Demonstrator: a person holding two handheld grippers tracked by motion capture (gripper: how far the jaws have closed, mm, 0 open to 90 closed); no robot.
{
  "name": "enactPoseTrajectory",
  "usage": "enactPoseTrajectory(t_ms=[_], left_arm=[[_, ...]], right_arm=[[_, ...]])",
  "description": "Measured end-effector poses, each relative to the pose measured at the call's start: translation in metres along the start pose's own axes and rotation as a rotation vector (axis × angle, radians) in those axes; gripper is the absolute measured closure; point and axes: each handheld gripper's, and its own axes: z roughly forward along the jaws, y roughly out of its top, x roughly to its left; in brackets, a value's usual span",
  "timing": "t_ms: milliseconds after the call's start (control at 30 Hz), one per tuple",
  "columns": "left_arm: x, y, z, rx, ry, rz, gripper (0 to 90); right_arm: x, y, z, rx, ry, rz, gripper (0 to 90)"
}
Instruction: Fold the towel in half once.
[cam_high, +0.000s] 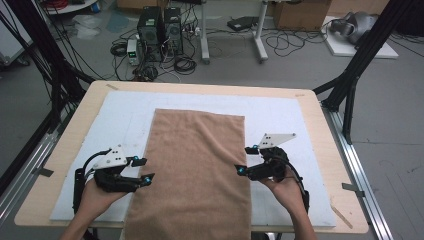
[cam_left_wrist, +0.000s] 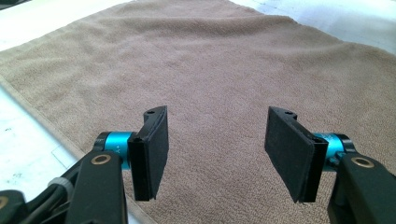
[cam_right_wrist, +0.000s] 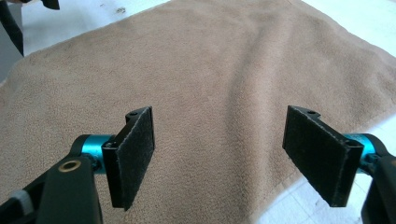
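Ok, L gripper (cam_high: 145, 169) first: jaws spread apart, nothing between the pads (cam_left_wrist: 154, 149), just hanging over the left long edge of the towel (cam_high: 195, 170). R gripper (cam_high: 243, 160) same deal, jaws wide and empty, pads (cam_right_wrist: 133, 154) hovering above the right long edge, not touching cloth as far as I can tell. Moving outward: the towel's brown terry, lying flat lengthwise down the middle of the white mat (cam_high: 280, 115), near end running off toward my side of the table (cam_high: 325, 150), far end square and short of the mat's far border. Slight ridge in the pile on the right half, seen from the R gripper view. Both hands sit abt level with each other, one each side. Risks from here, my read: if I pinch too shallow, the pads close on loose pile only and the hem slips out on the lift; too deep and I bunch a fold. If one side grabs before the other, the cloth skews and any fold comes out crooked. Mat could also snag a lower jaw.
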Motion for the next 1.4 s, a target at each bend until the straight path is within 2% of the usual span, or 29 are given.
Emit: enactPoseTrajectory(t_ms=[200,367,600,700,800,833,933,967,1033,1200,1267,1400], left_arm=[[0.009,0.006,0.004,-0.009,0.011,-0.005,39.8],[0.023,0.013,0.009,0.004,0.047,0.007,39.8],[0.051,0.033,0.016,-0.005,0.100,-0.008,40.3],[0.066,0.040,0.022,0.024,0.120,-0.029,40.3],[0.081,0.042,0.027,-0.004,0.135,-0.064,40.5],[0.086,0.040,0.030,-0.015,0.143,-0.063,41.6],[0.097,0.034,0.039,-0.003,0.187,-0.063,42.9],[0.100,0.032,0.042,0.009,0.192,-0.065,43.0],[0.104,0.029,0.047,0.027,0.198,-0.066,43.5],[0.108,0.024,0.063,0.042,0.207,-0.047,48.1],[0.108,0.022,0.069,0.057,0.207,-0.047,48.5],[0.111,0.015,0.082,0.116,0.193,-0.062,48.6]], right_arm=[[-0.001,0.003,-0.002,0.008,-0.011,-0.008,24.4],[-0.012,0.009,-0.006,0.003,-0.033,0.002,24.1],[-0.036,0.028,-0.006,-0.008,-0.086,0.009,24.2],[-0.049,0.041,-0.003,0.000,-0.114,0.008,24.2],[-0.061,0.052,0.004,0.011,-0.142,-0.002,24.2],[-0.064,0.053,0.007,0.003,-0.151,-0.003,24.4],[-0.074,0.051,0.021,0.028,-0.168,0.020,24.6],[-0.077,0.049,0.027,0.050,-0.177,0.027,25.3],[-0.081,0.044,0.035,0.056,-0.183,0.030,27.4],[-0.087,0.031,0.055,0.096,-0.217,0.040,29.8],[-0.088,0.027,0.062,0.090,-0.210,0.038,32.2],[-0.092,0.018,0.072,0.116,-0.213,0.075,33.6]])
